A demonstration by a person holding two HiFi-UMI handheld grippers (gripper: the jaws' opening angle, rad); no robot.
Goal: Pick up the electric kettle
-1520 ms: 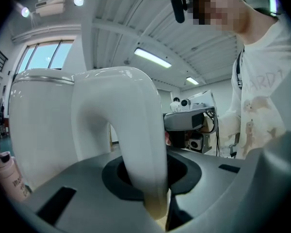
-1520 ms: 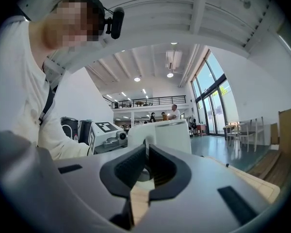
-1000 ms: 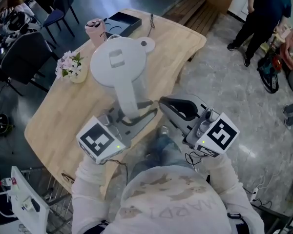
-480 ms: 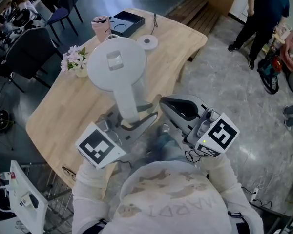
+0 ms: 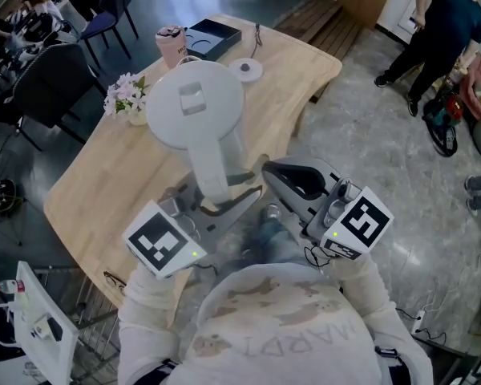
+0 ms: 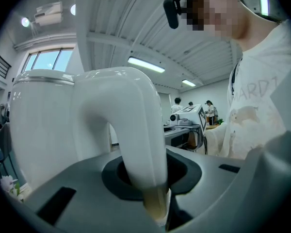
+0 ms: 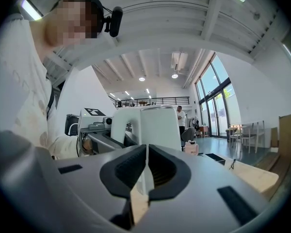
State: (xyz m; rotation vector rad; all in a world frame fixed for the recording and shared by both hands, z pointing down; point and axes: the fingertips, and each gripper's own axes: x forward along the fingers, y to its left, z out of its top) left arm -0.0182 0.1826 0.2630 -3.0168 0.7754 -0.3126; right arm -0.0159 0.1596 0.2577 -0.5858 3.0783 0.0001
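Note:
The white electric kettle point(image 5: 194, 103) hangs in the air over the wooden table point(image 5: 112, 191), seen from above in the head view. My left gripper point(image 5: 216, 195) is shut on its curved handle point(image 5: 211, 163). In the left gripper view the handle point(image 6: 136, 130) runs down between the jaws, with the kettle body point(image 6: 43, 125) to the left. The kettle's round white base point(image 5: 246, 69) lies on the table beyond it. My right gripper point(image 5: 284, 175) is shut and holds nothing, to the right of the handle. The right gripper view shows the kettle point(image 7: 155, 127) just past its closed pads point(image 7: 131, 171).
On the table's far end stand a small vase of flowers point(image 5: 128, 103), a pink cup point(image 5: 170, 45) and a dark open box point(image 5: 212, 37). Dark chairs point(image 5: 40, 87) stand to the left. A person point(image 5: 441, 22) stands on the floor at the upper right.
The kettle, held in the left gripper, has drifted a little to the left and off its round base, which now shows fully. The right gripper has kept its place.

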